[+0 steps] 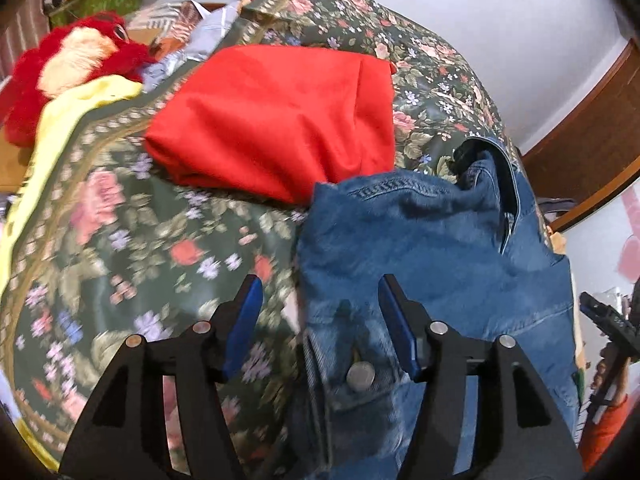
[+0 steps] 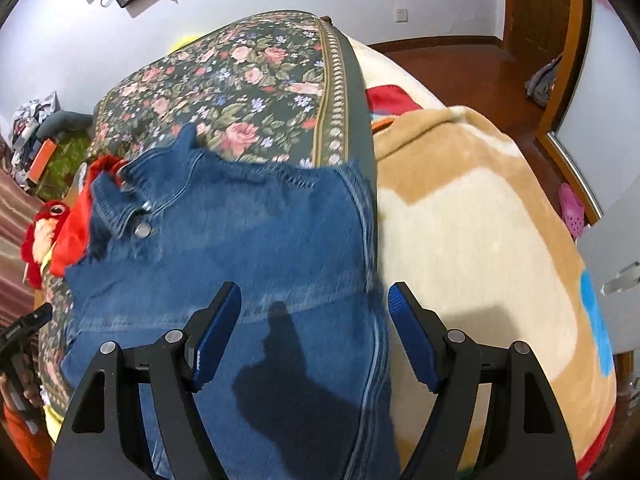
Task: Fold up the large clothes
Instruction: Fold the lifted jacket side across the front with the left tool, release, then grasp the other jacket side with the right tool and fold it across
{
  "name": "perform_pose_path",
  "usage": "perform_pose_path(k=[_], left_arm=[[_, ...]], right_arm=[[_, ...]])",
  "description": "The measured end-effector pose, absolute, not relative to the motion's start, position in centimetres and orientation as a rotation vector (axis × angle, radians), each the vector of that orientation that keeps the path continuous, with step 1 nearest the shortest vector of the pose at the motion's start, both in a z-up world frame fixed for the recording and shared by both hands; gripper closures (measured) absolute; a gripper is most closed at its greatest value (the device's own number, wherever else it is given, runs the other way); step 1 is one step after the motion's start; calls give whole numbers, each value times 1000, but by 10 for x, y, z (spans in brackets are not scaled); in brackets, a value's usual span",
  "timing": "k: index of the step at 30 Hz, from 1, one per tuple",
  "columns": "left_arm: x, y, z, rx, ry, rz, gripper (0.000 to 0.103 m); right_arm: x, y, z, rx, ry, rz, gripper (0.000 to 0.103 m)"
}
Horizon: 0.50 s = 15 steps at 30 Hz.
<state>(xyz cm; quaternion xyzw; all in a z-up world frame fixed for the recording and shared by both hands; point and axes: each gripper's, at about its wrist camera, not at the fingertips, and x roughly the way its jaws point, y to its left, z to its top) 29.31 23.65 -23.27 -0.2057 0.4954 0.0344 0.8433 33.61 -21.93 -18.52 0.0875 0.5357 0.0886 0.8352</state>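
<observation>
A blue denim garment (image 1: 432,240) lies spread on the floral bedspread (image 1: 120,240), its metal button (image 1: 360,376) near its left edge. My left gripper (image 1: 319,284) is open above that edge, one blue pad over the bedspread and the other over the denim, neither pressing on it. In the right wrist view the same denim garment (image 2: 240,240) fills the middle. My right gripper (image 2: 314,288) is open above its right edge, with nothing pinched between the pads. A folded red cloth (image 1: 276,120) lies just beyond the denim.
A red plush toy (image 1: 60,64) and a yellow cloth (image 1: 80,104) sit at the bed's far left. A beige blanket (image 2: 480,240) covers the bed to the right of the denim. A wooden floor (image 2: 460,68) and a door (image 2: 536,8) lie beyond. An orange sleeve (image 2: 20,440) shows at the left edge.
</observation>
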Motion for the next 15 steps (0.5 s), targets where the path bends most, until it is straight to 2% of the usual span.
perform_pose_path(k=[10,12,15], left_arm=[[343,244,-281,-525,1129,75,44],[347,246,-287,-561,1130,63,44],[352,247,-294,-616,1134,11,44]], right_arm=[[381,-234,-221,285,1177,183,31],[386,-235,-224,305,1182,186,45],[388,-237,-226,323,1177,183,60]])
